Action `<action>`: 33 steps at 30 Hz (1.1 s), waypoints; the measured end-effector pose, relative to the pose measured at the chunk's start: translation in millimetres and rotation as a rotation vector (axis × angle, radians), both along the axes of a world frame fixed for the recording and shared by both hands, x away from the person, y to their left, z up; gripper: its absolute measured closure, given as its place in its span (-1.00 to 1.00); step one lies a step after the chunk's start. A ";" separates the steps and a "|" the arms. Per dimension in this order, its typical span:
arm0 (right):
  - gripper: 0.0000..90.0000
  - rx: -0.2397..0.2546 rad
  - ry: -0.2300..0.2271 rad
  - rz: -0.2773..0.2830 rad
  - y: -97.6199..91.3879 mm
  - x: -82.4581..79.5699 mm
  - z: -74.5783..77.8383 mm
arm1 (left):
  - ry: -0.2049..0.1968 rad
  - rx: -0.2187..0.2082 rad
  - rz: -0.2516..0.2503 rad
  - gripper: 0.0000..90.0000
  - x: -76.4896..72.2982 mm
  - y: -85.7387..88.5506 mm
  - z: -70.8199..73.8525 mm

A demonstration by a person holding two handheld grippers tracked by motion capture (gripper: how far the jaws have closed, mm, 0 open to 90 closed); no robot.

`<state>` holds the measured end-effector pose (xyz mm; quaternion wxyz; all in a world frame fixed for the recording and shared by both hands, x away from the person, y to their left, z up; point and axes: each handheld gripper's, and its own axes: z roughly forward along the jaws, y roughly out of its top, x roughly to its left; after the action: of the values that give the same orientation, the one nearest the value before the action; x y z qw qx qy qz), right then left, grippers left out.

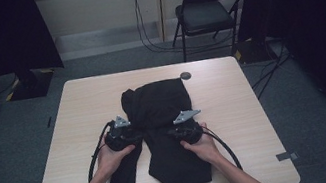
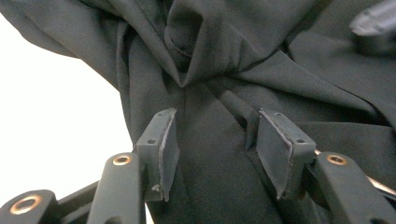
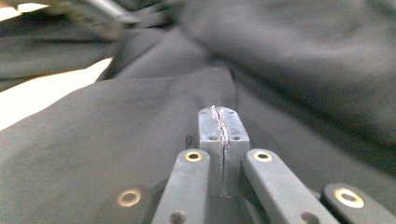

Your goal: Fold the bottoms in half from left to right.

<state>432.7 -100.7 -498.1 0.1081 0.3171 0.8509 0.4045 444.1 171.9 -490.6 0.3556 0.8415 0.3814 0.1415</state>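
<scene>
Trousers (image 1: 164, 122), black and rumpled, lie in the middle of the bench (image 1: 232, 94), with their bunched upper part toward the far edge and one leg running back toward the person, near the front edge. A second leg trails off the near edge at the left. The cloth is creased into deep folds that meet at a knot-like pucker, seen close up in the left gripper view (image 2: 187, 79).

Left tongs (image 1: 124, 128) sit at the left side of the cloth, held in the left hand (image 1: 111, 156). In their own view (image 2: 217, 151) the two padded jaws stand spread apart, with a ridge of fabric running up between them; the pads do not press on it.

Right tongs (image 1: 182, 126) rest on the cloth at the right, gripped by the right hand (image 1: 203, 145). In the right gripper view (image 3: 223, 128) the jaws are pressed together, pad against pad, lying low over a flat stretch of the black fabric (image 3: 116, 140); whether a pinch of cloth is caught between them cannot be told.

Black cables loop from both tongs back toward the person. Beyond the cloth a small dark disc (image 1: 185, 75) lies near the far edge. Behind the bench stands a folding chair (image 1: 208, 12) on grey carpet.
</scene>
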 end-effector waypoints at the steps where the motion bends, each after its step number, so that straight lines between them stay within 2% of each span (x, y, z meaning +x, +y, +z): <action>1: 1.00 0.015 0.008 0.016 -0.1 -5.0 1.8 | 0.000 0.002 0.000 0.07 0.0 -0.2 0.1; 4: 1.00 0.071 0.021 0.063 0.8 -19.3 15.5 | 0.000 0.002 0.004 0.07 0.0 -0.3 0.5; 6: 1.00 0.125 0.021 0.109 2.6 -35.1 31.6 | -0.007 0.008 0.006 0.08 -0.5 0.2 1.6; 8: 1.00 0.118 0.012 0.171 5.2 -53.9 40.3 | -0.017 -0.010 0.014 0.08 -2.3 0.2 3.7; 10: 1.00 0.118 0.030 0.207 4.3 -71.9 41.6 | -0.025 -0.028 0.012 0.08 -4.7 0.3 9.2; 12: 1.00 0.131 0.050 0.230 1.4 -87.1 39.8 | -0.041 -0.063 -0.001 0.09 -10.2 -2.1 16.5; 14: 1.00 0.133 0.080 0.260 -2.7 -104.2 36.2 | -0.079 -0.089 -0.039 0.10 -19.0 -8.3 25.1; 16: 0.99 0.115 0.089 0.268 -6.4 -113.4 33.1 | -0.090 -0.106 -0.072 0.12 -25.0 -16.0 28.2; 18: 0.83 0.136 0.102 0.250 -14.8 -118.7 33.4 | -0.091 -0.092 -0.120 0.15 -28.9 -25.9 26.2; 20: 0.60 0.143 0.076 0.236 -21.4 -119.0 39.1 | -0.069 -0.080 -0.169 0.15 -31.9 -37.3 21.7; 23: 0.47 0.193 0.036 0.173 -34.8 -108.0 51.6 | -0.036 -0.056 -0.214 0.15 -35.4 -50.4 13.1; 25: 0.48 0.181 0.012 0.137 -38.0 -98.3 53.2 | -0.020 -0.020 -0.244 0.15 -38.2 -56.5 7.2; 27: 0.46 0.123 0.001 0.110 -35.5 -83.1 44.8 | -0.012 0.004 -0.254 0.14 -39.5 -58.2 4.5; 29: 0.42 0.084 0.034 0.100 -29.4 -69.5 32.1 | 0.014 0.013 -0.250 0.12 -38.3 -58.1 0.9; 31: 0.38 0.040 0.050 0.097 -22.4 -60.7 20.5 | 0.013 0.001 -0.252 0.11 -37.7 -55.7 -0.7; 33: 0.36 0.026 0.074 0.100 -17.2 -56.5 11.6 | 0.010 0.021 -0.244 0.10 -37.4 -54.5 0.2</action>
<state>376.2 -117.9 -486.5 0.0520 0.2902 0.8639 0.4084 406.7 117.5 -490.4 0.3596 0.8860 0.2764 0.0968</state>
